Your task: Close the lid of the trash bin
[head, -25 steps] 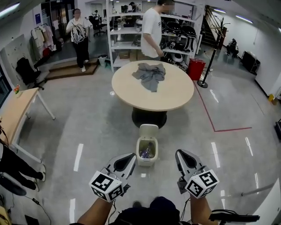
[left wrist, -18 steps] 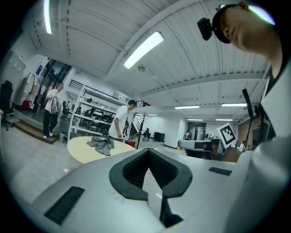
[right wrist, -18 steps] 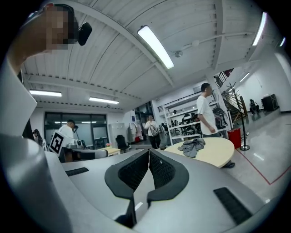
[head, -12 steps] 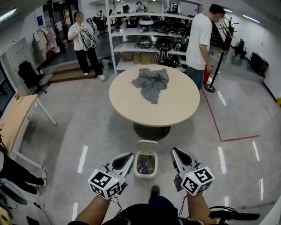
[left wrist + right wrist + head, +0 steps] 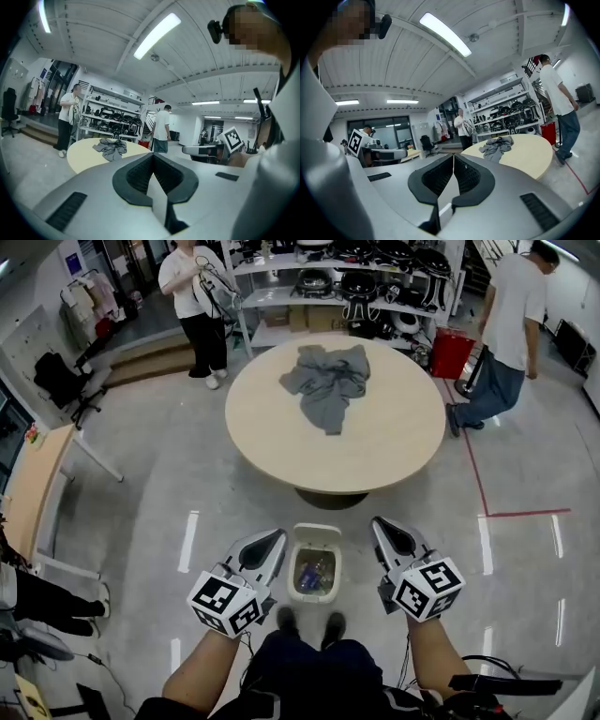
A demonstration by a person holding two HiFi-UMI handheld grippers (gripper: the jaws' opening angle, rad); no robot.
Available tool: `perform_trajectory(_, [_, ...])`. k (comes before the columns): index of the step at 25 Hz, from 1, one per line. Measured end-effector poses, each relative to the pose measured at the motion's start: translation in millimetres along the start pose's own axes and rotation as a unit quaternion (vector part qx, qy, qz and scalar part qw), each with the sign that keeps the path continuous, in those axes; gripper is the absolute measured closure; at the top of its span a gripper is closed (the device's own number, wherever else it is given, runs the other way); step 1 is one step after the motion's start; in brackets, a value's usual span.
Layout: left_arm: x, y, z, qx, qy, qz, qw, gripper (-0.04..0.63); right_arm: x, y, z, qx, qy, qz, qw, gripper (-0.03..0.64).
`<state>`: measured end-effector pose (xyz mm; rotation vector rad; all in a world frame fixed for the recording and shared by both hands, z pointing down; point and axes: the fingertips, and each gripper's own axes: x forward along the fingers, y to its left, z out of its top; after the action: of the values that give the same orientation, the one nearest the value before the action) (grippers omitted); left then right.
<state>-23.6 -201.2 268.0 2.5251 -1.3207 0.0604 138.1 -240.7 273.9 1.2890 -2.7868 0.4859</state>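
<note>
Approaching stage only, by the look of it: found the trash bin (image 5: 313, 596) on the floor just this side of the round table (image 5: 394, 446), flanked by both tools and touched by neither. Noted its lid (image 5: 316, 534) tipped up at the far edge, mouth open, rubbish visible inside. Checked left gripper (image 5: 273, 542): jaws pressed together, nothing between them. Checked right gripper (image 5: 383, 528): likewise closed and empty (both aimed out at the room, not down at the bin). Judged closing not yet begun. Next move likely calls for lowering one closed tip behind the raised lid and tipping it toward the near edge until seated; no grasp needed.
</note>
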Motion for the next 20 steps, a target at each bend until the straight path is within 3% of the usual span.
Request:
perform_trajectory(6, [45.4,64.7,-42.8,-0.022,0.044,0.003,0.9988,0.595,65.5,-25.4,-40.6,0.015,0.04,-0.014,0.999,0.606])
perform_trajectory(11, [75.2,105.3,-118.0,-0.075,0.106,0.002,0.9915,0.595,96.4,-45.0,-121.5,0.051,0.116,-0.036,0.991,0.606])
perform_trajectory(20, [140.6,151.5,-228.4,-0.107,0.177,-0.014,0.9783,0.595,152.3,-96.0,-246.2,0.093,0.186,-0.067,0.976,0.606])
